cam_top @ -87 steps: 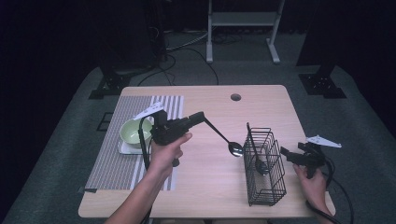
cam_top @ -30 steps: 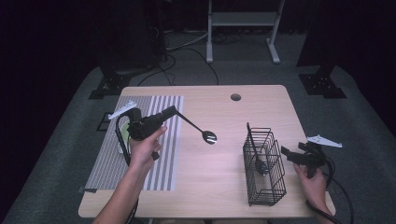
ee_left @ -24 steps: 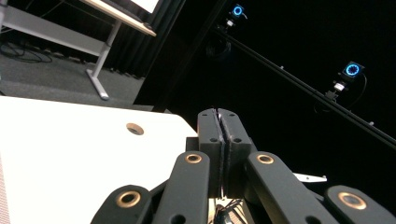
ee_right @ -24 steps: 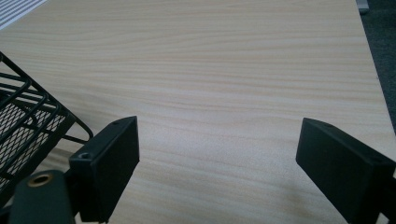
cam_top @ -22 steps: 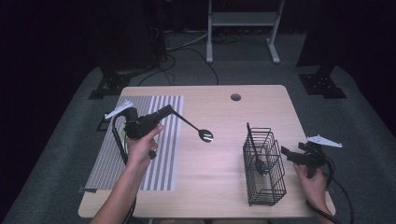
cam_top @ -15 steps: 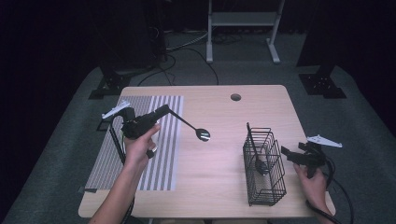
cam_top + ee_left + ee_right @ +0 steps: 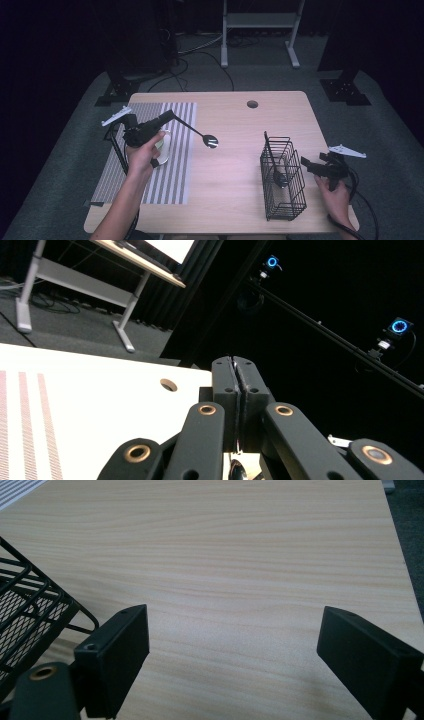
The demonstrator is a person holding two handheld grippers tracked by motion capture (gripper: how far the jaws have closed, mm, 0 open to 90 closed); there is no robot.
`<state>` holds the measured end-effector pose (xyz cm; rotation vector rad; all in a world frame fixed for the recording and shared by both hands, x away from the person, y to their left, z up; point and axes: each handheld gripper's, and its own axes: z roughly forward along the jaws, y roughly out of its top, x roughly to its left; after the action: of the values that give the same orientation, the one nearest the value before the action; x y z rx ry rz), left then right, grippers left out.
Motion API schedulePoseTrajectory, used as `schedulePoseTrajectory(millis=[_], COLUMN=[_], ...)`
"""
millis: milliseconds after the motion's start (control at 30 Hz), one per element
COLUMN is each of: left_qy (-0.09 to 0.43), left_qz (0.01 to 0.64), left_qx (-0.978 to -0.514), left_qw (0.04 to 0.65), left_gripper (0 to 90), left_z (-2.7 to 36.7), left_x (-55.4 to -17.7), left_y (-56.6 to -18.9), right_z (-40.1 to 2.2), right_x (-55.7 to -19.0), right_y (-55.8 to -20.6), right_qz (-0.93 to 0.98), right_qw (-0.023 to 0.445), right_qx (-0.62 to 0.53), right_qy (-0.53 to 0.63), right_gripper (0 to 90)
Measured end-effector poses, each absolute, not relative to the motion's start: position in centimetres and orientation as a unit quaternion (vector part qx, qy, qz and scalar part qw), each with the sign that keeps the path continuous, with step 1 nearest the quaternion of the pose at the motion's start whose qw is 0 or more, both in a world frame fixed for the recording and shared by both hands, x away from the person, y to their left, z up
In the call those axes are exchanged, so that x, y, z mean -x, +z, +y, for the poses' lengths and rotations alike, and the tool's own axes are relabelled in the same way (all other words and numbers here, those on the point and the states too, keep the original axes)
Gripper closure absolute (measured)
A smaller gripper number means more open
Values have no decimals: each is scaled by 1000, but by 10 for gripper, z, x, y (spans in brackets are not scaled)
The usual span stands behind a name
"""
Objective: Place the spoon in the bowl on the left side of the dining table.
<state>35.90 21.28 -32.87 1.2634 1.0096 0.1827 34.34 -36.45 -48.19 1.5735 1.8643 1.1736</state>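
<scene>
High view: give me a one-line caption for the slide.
Left gripper holds a black spoon above the table; right gripper rests open beside the wire basket.

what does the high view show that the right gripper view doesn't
High view alone: the left gripper shut on a spoon held over the table, the striped mat, a pale bowl behind the left hand, and a utensil standing in the basket.

Right gripper view alone: a close look at the right gripper, its jaws wide open with nothing between them, only bare wood.

Both: the wooden table, the wire basket, and a corner of the striped mat.
</scene>
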Motion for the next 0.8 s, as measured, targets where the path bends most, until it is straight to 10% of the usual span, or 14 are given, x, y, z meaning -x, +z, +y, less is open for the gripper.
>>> schedulePoseTrajectory(millis=[800], left_qy=[106], left_qz=[470], left_qx=[-554], left_qw=[679], left_gripper=[895], left_z=[235], left_x=[-365], left_y=[-330], right_z=[-365], right_x=[-343], right_y=[-482], right_qz=[673], right_qw=[216], right_qx=[-567], right_qy=[424], right_gripper=[123])
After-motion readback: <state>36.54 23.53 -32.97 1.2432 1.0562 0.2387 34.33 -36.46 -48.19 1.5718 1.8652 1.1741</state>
